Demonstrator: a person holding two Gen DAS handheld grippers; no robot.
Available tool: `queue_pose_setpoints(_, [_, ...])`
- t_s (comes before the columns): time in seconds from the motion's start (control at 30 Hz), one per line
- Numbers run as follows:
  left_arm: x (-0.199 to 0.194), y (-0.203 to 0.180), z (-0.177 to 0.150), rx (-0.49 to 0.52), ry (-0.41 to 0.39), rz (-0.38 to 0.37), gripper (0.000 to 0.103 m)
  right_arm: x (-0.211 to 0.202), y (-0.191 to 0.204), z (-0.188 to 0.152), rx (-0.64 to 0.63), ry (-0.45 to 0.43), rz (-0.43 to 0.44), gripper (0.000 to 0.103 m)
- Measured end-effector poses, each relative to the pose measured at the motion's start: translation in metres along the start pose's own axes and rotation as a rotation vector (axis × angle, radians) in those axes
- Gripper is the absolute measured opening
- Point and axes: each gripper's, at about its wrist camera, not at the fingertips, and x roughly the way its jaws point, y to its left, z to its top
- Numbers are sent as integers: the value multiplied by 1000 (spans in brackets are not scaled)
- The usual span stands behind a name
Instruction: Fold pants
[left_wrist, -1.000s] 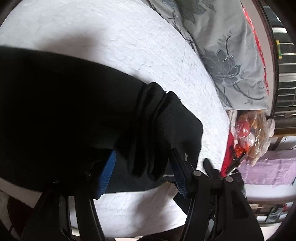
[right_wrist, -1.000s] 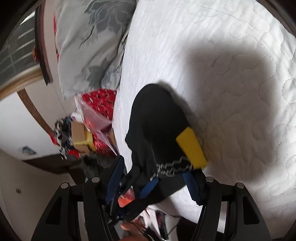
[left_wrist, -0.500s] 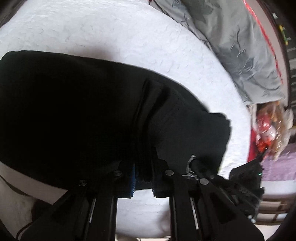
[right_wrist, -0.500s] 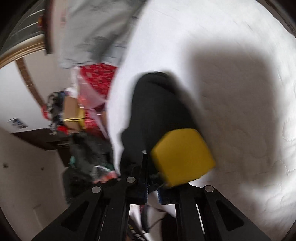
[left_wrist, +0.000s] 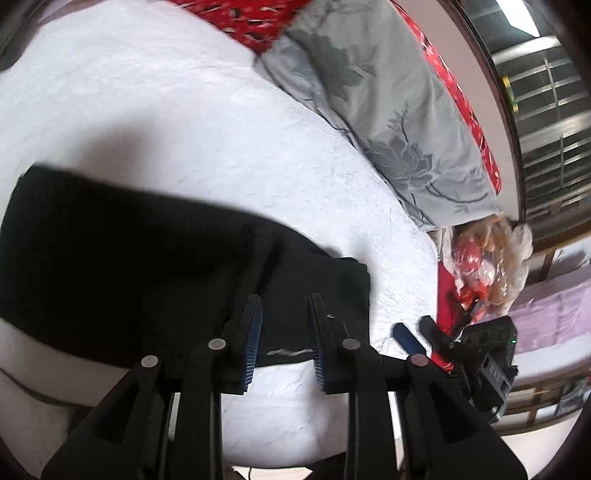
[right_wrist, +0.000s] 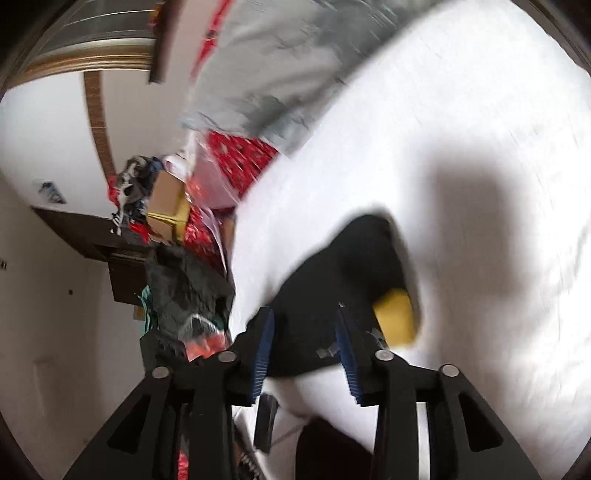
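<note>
Presently the pants (left_wrist: 147, 280) lie folded flat on the white bedspread (left_wrist: 184, 129) near its edge. My left gripper (left_wrist: 284, 332) and right gripper (right_wrist: 304, 347) are spread, empty, above the waistband — further folding likely remains.

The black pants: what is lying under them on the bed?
Under the black pants only the white quilted bedcover shows around their edges. A yellow tag lies at one end. Anything beneath the fabric itself is covered.
</note>
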Motion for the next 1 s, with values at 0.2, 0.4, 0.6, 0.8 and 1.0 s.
queue_pose_setpoints(0.2, [63, -17, -6, 57, 100, 78, 30, 31, 1, -7, -60, 31, -72, 38])
queue_pose_setpoints(0.4, [80, -24, -11, 147, 92, 176, 30, 41, -55, -3, -74, 47, -290, 0])
queue_pose_setpoints(0.6, [45, -26, 3, 111, 65, 37, 33, 18, -22, 10, -132, -26, -159, 15])
queue_pose_setpoints(0.8, [97, -4, 23, 59, 113, 166, 37, 53, -17, 32, -156, -6, -229, 18])
queue_pose_setpoints(1.0, [69, -7, 15, 63, 117, 49, 37, 55, -24, 34, -160, 21, -233, 21])
